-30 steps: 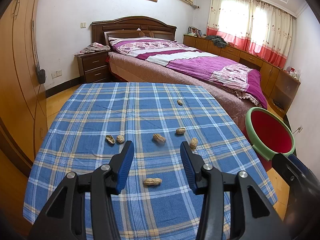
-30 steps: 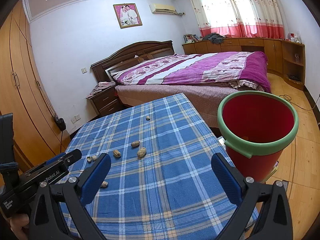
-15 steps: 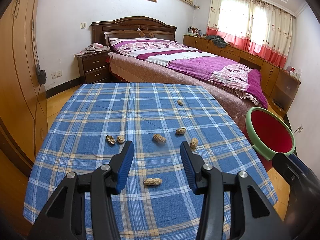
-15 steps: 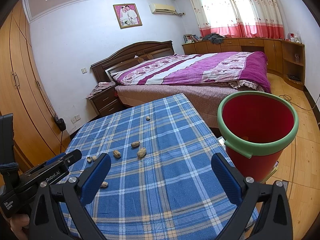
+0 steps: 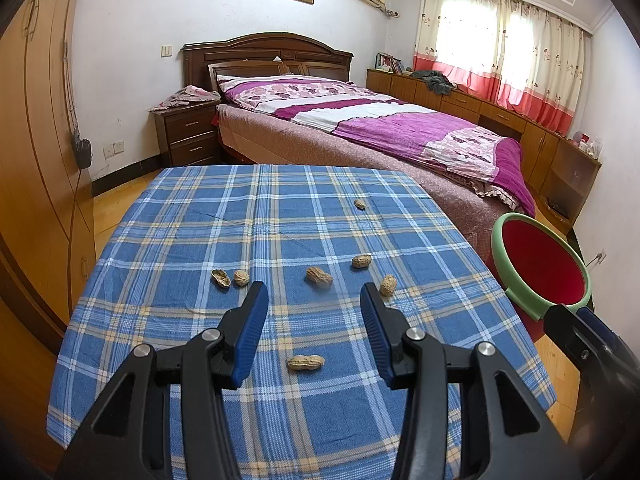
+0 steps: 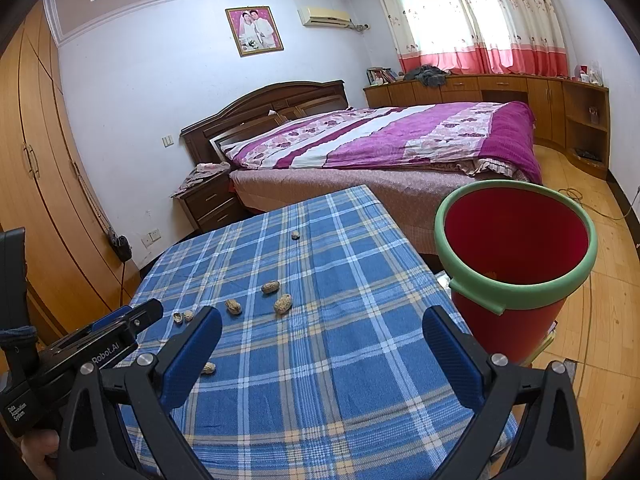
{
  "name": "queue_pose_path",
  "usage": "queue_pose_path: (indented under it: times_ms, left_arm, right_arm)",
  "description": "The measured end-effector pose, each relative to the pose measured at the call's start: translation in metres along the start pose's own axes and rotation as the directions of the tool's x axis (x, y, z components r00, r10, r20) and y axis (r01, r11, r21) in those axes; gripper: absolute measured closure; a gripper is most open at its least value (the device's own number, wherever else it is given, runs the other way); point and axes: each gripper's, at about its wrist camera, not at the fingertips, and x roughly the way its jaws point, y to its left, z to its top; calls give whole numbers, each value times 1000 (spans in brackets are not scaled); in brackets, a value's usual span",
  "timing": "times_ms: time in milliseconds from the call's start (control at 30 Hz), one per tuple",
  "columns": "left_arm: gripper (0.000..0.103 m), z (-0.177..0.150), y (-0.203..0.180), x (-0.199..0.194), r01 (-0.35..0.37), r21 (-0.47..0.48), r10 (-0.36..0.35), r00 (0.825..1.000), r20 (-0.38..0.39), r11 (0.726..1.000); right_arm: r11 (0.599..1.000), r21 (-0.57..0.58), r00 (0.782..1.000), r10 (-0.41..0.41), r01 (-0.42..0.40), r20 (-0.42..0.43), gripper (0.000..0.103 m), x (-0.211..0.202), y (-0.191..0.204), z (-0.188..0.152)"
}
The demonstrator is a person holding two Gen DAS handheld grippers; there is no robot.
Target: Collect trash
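Several peanut shells lie on a blue plaid tablecloth (image 5: 192,240). The nearest peanut (image 5: 305,362) lies just below and between the tips of my open left gripper (image 5: 314,298). Others lie beyond: a whole peanut (image 5: 319,277), two at the right (image 5: 388,284), a broken shell (image 5: 221,278) and one far off (image 5: 359,204). A red bin with a green rim (image 6: 516,264) stands off the table's right edge; it also shows in the left wrist view (image 5: 540,268). My right gripper (image 6: 322,322) is open and empty above the cloth (image 6: 320,380), left of the bin.
A bed with a purple cover (image 5: 380,128) stands behind the table. A wooden wardrobe (image 5: 36,160) runs along the left and a nightstand (image 5: 188,136) stands beside the bed. Low cabinets (image 6: 540,100) line the window wall. The bare wood floor (image 6: 616,320) lies right of the bin.
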Motion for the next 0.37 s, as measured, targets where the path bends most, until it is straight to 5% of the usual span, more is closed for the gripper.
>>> queue_pose_path:
  times_ms: [367]
  left_arm:
    - [55, 0, 3, 1, -1, 0, 1, 1000, -9, 1000]
  right_arm:
    - [1000, 2, 1000, 0, 0, -2, 1, 1, 0, -2]
